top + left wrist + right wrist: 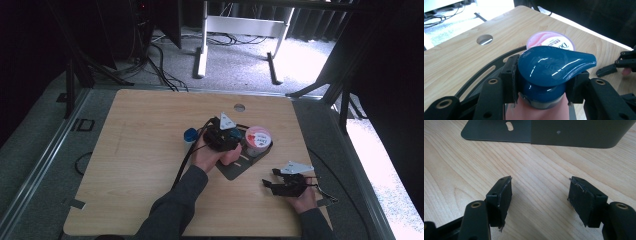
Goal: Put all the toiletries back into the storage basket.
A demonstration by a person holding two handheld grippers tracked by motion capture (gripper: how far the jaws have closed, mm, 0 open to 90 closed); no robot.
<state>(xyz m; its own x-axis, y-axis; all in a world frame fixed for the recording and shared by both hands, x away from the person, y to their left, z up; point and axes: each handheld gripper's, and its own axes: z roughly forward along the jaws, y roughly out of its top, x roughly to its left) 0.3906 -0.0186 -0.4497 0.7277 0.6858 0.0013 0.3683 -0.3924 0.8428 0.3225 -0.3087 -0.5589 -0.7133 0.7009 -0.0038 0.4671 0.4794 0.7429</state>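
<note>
A pink bottle (541,113) with a glossy blue pump head (551,65) stands on a dark metal plate (235,171). My left gripper (544,77) is shut on the pump's blue collar, one pad on each side. In the high view the left gripper (231,137) sits at the table's middle with the bottle (231,155) below it. Just behind stands a pink jar (550,40) with a printed lid (258,140). My right gripper (540,192) hangs open over bare wood, nothing between its pads. It is at the front right (268,184), short of the plate's edge (574,135).
A small blue-topped container (190,135) stands left of the left hand. A round hole (239,107) lies in the wooden table (140,165) near its far edge. Cables trail from both grippers. Beyond the table are a floor with cables and a desk frame.
</note>
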